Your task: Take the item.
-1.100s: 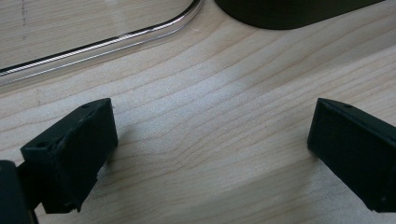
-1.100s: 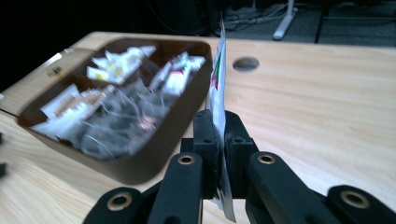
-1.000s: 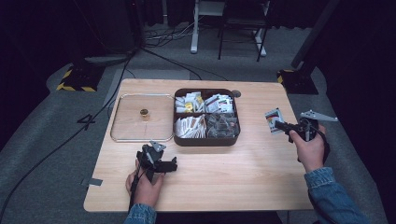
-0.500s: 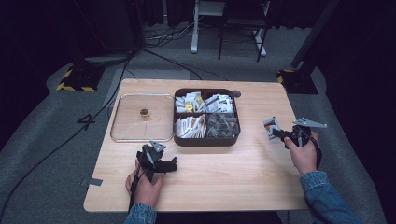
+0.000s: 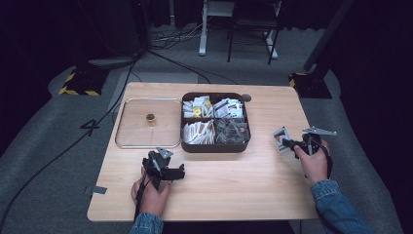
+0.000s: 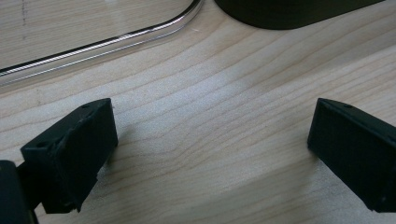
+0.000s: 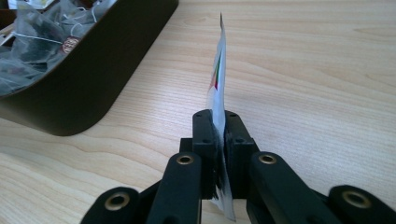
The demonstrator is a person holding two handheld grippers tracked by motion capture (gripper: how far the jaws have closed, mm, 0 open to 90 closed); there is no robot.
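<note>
— What did we make of the surfaces?

— We saw a pale wooden table (image 5: 243,185) with a fine, wavy grain. On it sat a dark, round-cornered box (image 5: 215,122), smooth-walled and split into four compartments packed with paper sachets and, in the near right one, clear crinkled pouches with strings. To its left lay a flat transparent lid (image 5: 148,123) with rounded corners, a thin shiny rim and a small brass-coloured knob (image 5: 150,117) at its middle.

— And the right gripper (image 7: 218,122)?

— We found its black jaws pressed tight on a thin white sachet (image 7: 218,88) with a red and green print. The sachet stood on edge, rising straight up out of the jaws. In the high view we placed it to the right of the box, well clear of the box wall, near the table's right edge.

— The left gripper (image 6: 210,140)?

— We saw its matte, blocky jaws spread wide with bare wood between them, gripping nothing. It sat low over the table, just in front of the lid's near corner, with the box's dark wall beyond.
</note>
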